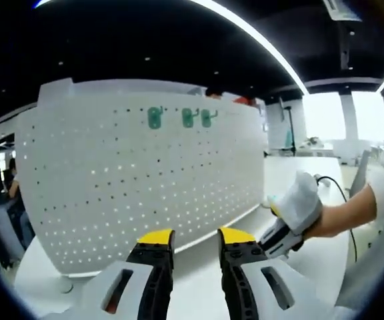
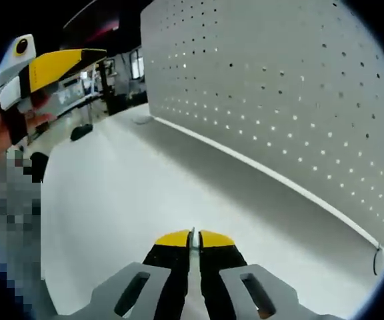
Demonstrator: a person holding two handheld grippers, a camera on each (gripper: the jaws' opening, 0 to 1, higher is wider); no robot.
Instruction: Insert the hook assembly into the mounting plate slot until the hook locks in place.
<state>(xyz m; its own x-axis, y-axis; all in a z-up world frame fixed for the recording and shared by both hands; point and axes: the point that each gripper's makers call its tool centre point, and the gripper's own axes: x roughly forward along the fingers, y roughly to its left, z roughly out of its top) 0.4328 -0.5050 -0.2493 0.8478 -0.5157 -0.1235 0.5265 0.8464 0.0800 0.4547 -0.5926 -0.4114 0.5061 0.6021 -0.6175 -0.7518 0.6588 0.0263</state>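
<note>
**A:** Left gripper view. Where do you stand against the board?

**B:** Your left gripper rises from the bottom centre, its yellow-tipped jaws spread with nothing between them. It faces the white pegboard, the mounting plate, which stands upright on the white tabletop and takes up the left and centre of the frame. Three green hooks hang in the top rows, upper centre. You seem to be holding back so the whole board and its hooks stay in sight, as the task asks. At lower right, your gloved hand carries the right gripper low, near the tabletop.

**A:** Any writing?

**B:** None legible on board, hooks or gripper.

**A:** Right gripper view?

**B:** Your right gripper rises from the bottom centre, jaws pressed together; whether anything thin is pinched between them cannot be told. It points along the tabletop, with the pegboard running slantwise across the upper right. The left gripper shows at upper left. No hook is clearly in hand, so the insertion looks not yet begun. No lettering can be read here either.
</note>
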